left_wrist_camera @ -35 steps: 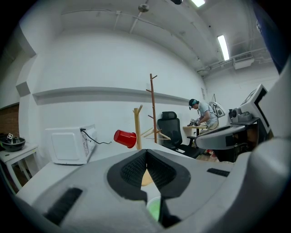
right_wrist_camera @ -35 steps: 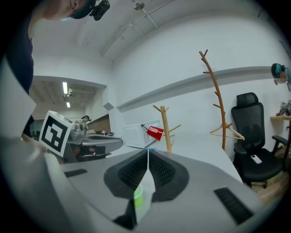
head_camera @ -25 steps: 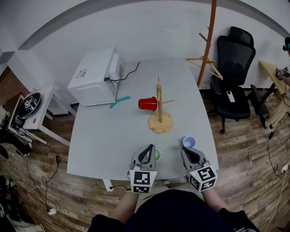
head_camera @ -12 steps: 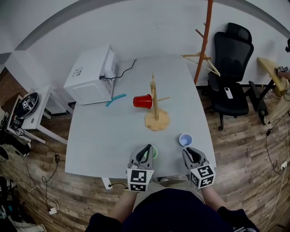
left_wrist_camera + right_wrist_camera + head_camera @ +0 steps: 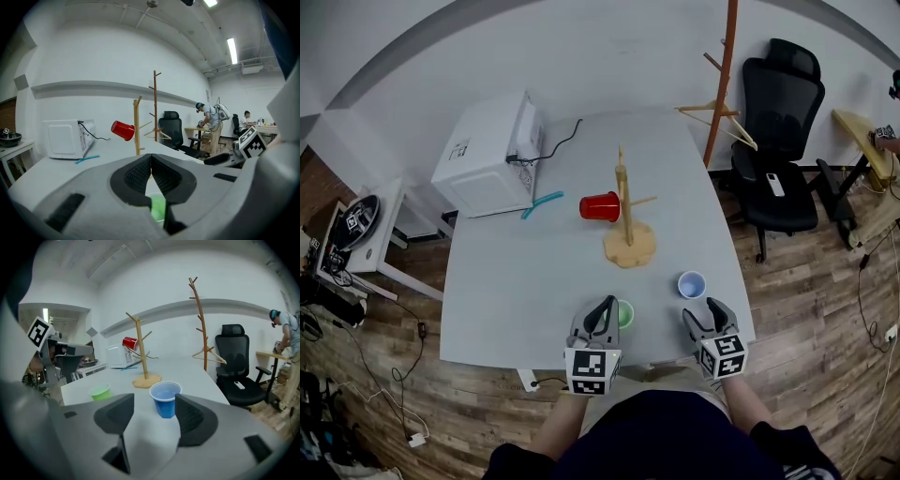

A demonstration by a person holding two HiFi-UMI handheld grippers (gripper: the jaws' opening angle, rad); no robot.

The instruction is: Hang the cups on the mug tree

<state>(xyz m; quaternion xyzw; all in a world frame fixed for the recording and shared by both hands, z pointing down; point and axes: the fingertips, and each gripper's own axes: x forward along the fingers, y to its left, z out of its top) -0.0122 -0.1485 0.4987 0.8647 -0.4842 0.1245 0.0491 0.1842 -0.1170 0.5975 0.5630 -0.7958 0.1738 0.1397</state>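
Red cup is hung on the mug tree, blue cup and green cup are left; right claw just spread empty, left claw pinched together.

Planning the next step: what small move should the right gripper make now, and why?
Probably ease the right gripper forward around the blue cup: its jaws have just been opening, nothing is between them yet, and the cup stands upright just ahead.
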